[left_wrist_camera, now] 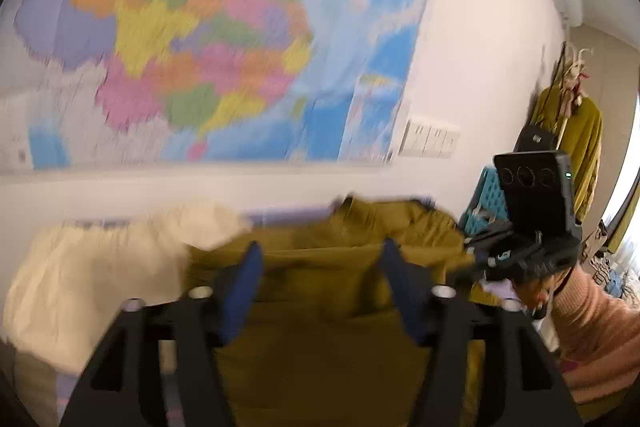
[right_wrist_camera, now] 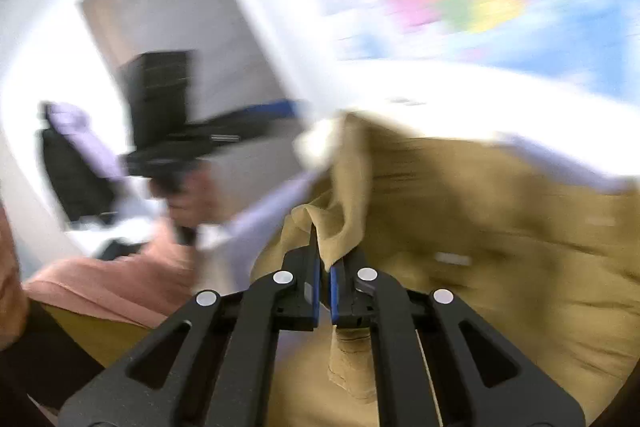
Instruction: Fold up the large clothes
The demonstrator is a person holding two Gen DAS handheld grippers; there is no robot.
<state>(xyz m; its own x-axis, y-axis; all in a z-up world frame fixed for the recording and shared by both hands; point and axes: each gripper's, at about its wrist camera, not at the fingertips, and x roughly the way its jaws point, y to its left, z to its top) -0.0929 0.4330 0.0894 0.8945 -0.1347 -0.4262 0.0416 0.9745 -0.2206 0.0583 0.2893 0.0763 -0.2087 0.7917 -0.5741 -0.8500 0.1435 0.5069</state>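
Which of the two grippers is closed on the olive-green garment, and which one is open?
The right gripper is closed, pinching a fold of the olive-green garment. The left gripper is open, with nothing between its blue pads.

Matt olive cloth garment [right_wrist_camera: 480, 227]

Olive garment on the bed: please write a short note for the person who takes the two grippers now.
Left gripper: open, nothing between its fingers, above the olive garment.
Right gripper: shut on a fold of the olive garment, which hangs from it.
A cream cloth lies beside the garment, on its left in the left wrist view.
Done: one edge gripped.
Left: no neat fold shows yet; the left gripper probably needs a second hold before folding.
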